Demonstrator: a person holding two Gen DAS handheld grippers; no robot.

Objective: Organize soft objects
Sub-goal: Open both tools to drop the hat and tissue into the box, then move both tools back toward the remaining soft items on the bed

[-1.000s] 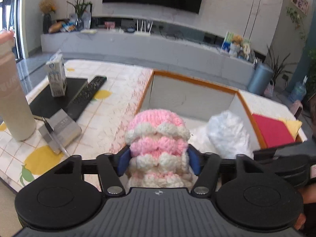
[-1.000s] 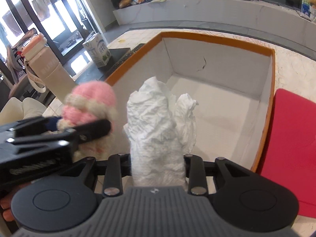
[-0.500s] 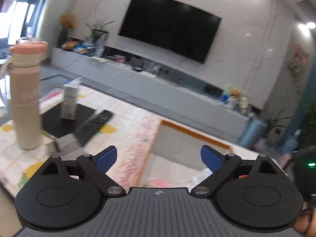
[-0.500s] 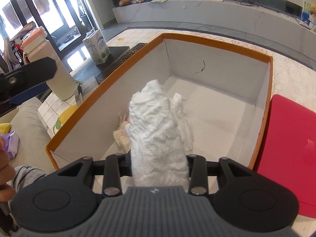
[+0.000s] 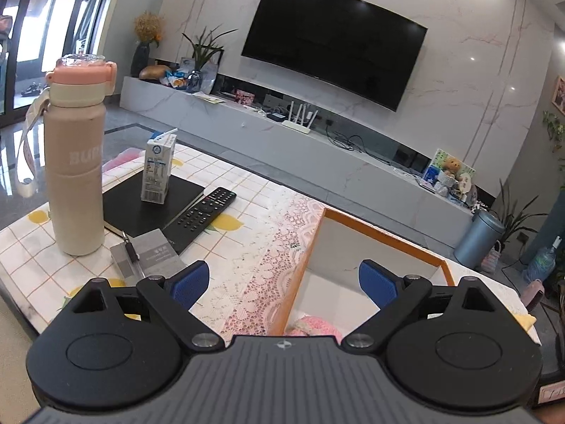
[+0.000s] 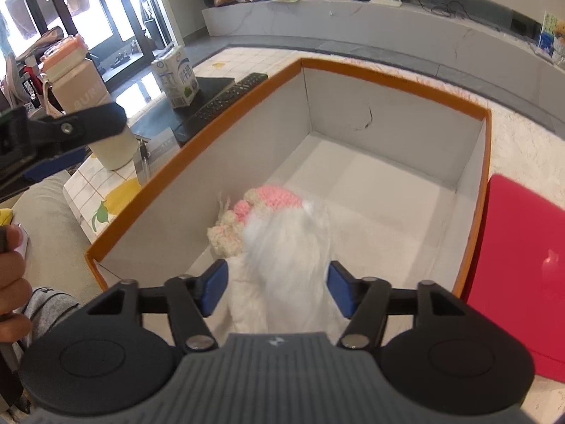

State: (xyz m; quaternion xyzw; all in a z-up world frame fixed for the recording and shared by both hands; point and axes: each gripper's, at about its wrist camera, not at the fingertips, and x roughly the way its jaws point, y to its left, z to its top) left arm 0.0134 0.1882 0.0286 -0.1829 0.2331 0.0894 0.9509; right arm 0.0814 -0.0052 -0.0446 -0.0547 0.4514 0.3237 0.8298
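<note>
A pink and cream knitted piece [image 6: 254, 212] lies on the floor of the orange-rimmed white box [image 6: 388, 81], near its front left wall. A white crumpled soft object [image 6: 286, 261], blurred, sits between the pads of my right gripper [image 6: 277, 289], whose jaws stand apart from it. My left gripper [image 5: 282, 282] is open and empty, raised over the box's near left corner [image 5: 293, 282]; a bit of the pink knit [image 5: 314, 325] shows below it. The left gripper's finger also shows in the right wrist view [image 6: 70, 130].
On the tiled table left of the box stand a beige bottle with pink lid [image 5: 76, 162], a milk carton [image 5: 159, 169] on a black notebook, a remote [image 5: 204, 212] and a grey card with a pen [image 5: 148, 258]. A red mat [image 6: 519, 275] lies right of the box.
My left gripper opened, dropped the pink knit into the box and rose away. My right gripper opened around the white soft object, which is sinking into the box.
</note>
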